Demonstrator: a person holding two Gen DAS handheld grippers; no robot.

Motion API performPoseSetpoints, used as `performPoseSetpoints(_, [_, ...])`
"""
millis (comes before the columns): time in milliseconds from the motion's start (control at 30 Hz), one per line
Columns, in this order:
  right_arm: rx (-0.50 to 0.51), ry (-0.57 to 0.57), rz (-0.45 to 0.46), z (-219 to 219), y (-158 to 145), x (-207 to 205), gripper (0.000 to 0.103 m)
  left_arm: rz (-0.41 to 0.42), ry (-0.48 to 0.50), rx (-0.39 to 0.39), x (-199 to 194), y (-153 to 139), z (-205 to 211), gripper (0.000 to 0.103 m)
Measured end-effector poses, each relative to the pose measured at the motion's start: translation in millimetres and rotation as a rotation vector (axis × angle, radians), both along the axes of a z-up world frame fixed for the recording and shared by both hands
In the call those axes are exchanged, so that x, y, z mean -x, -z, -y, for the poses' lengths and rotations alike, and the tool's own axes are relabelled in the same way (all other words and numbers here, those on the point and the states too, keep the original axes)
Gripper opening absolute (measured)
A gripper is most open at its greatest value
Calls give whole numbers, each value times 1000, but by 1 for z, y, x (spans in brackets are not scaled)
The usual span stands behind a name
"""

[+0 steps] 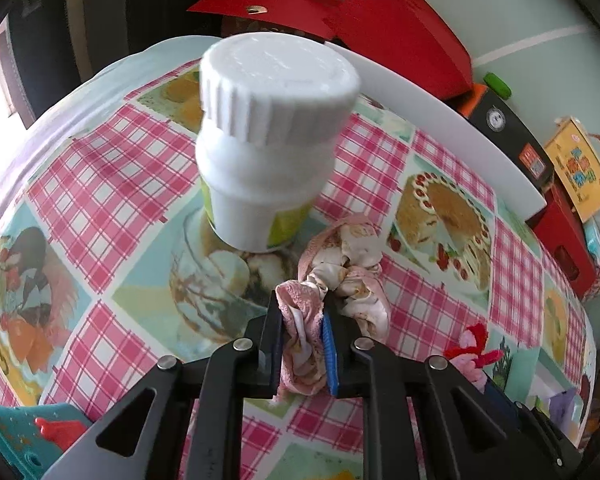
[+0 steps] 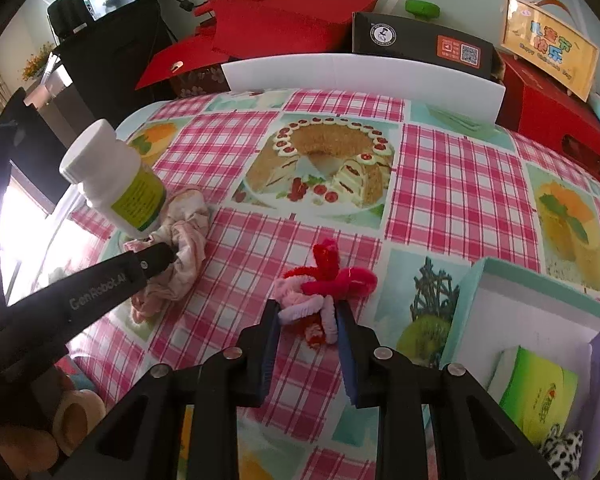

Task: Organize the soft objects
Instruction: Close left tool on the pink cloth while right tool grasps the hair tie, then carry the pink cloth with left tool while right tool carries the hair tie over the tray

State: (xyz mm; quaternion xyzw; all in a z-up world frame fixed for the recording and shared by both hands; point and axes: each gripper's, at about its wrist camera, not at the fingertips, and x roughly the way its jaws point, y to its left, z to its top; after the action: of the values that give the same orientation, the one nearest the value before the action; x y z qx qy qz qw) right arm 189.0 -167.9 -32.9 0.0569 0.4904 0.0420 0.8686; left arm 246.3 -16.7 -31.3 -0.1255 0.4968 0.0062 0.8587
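While my left gripper, marked "GenRobot.AI", clamps the pink frilled fabric scrunchie beside a white plastic bottle, my right gripper pinches red-and-pink fuzzy pipe-cleaner bundle on the checked tablecloth.

Table under a pink-checked cloth with soft things on it

The tablecloth, printed with cakes and desserts, carries a white bottle ahead-left of the right gripper, a pink scrunchie touching the bottle's base, a bundle of red and pink fuzzy stems between that gripper's fingers, and an open teal box to its right.
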Motion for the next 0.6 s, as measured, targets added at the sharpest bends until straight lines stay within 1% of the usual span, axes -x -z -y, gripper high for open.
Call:
performPoseSetpoints(133, [-14, 10, -4, 3, -1, 6, 29, -5, 26, 18, 5, -4, 2, 14])
performPoseSetpoints(300, [-29, 26, 11, 5, -8, 15, 29, -10, 48, 69, 15, -9, 0, 13])
performPoseSetpoints(600, [-52, 58, 70, 9, -22, 36, 29, 23, 79, 93, 31, -30, 2, 13])
